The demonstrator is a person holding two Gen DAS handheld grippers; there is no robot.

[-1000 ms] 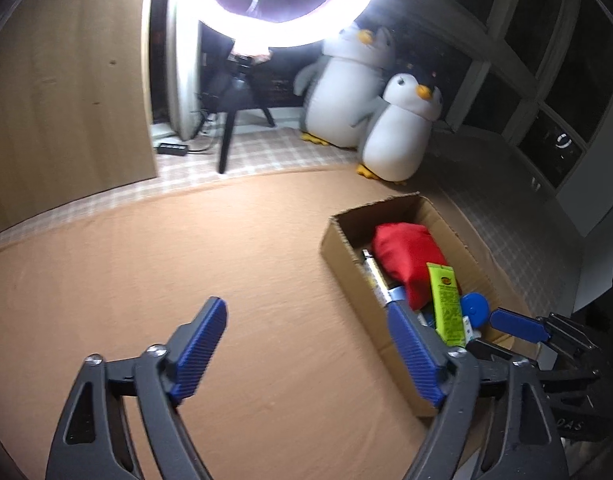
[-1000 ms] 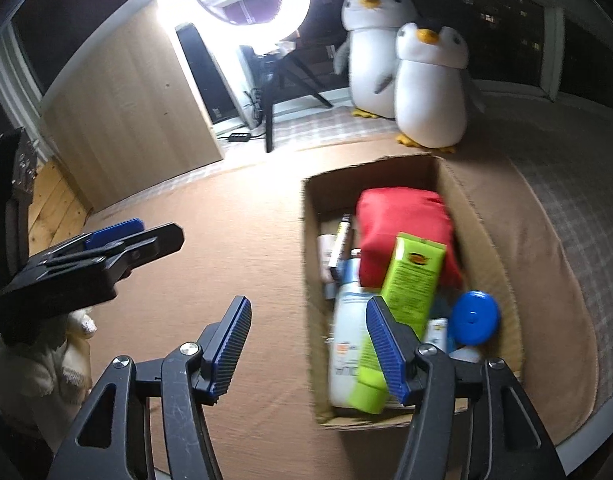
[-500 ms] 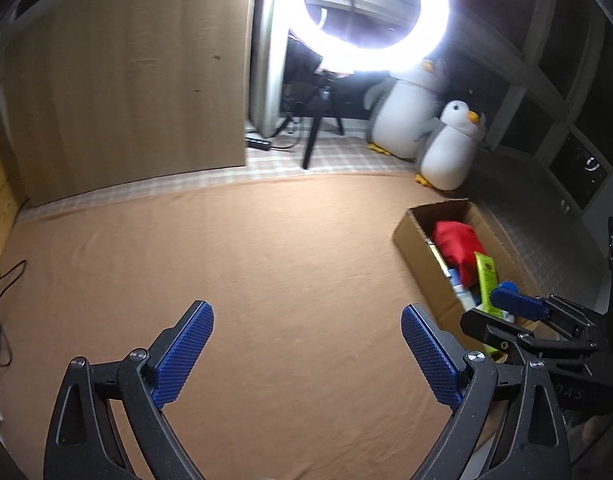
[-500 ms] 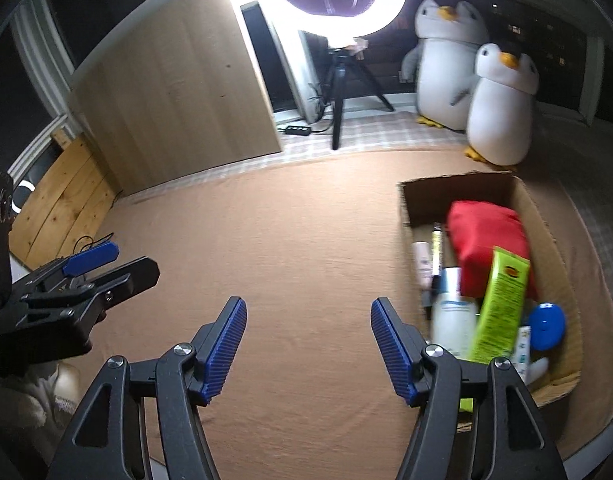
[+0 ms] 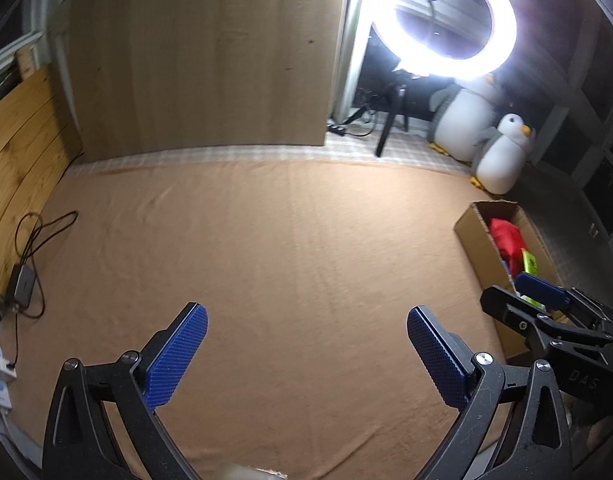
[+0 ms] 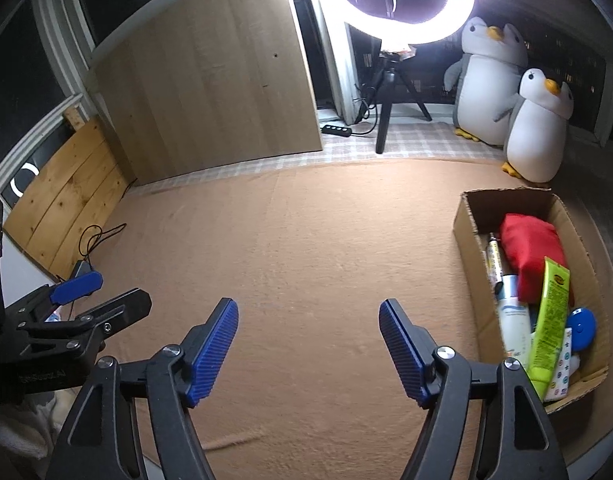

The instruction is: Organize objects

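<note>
An open cardboard box [image 6: 466,224] [image 5: 472,236] sits on the brown cloth at the right. Inside lie a red pouch [image 6: 532,254] [image 5: 504,240], a lime-green tube [image 6: 550,316], a white bottle [image 6: 513,316], a blue round lid [image 6: 582,328] and a thin pen-like stick [image 6: 493,260]. My right gripper [image 6: 308,346] is open and empty, above bare cloth left of the box. My left gripper [image 5: 306,356] is open and empty too, further left. Each gripper shows at the edge of the other's view: the right one [image 5: 542,300], the left one [image 6: 86,292].
A bright ring light [image 6: 402,4] on a tripod [image 6: 386,92] stands at the back. Two plush penguins [image 6: 490,72] [image 6: 540,128] sit behind the box. A wooden panel [image 6: 210,92] leans at the back left. Cables and a power adapter [image 5: 22,286] lie at the left edge.
Both grippers have pulled back and up from the box, still open. The box now looks smaller and sits far to the right, and more bare cloth shows.
</note>
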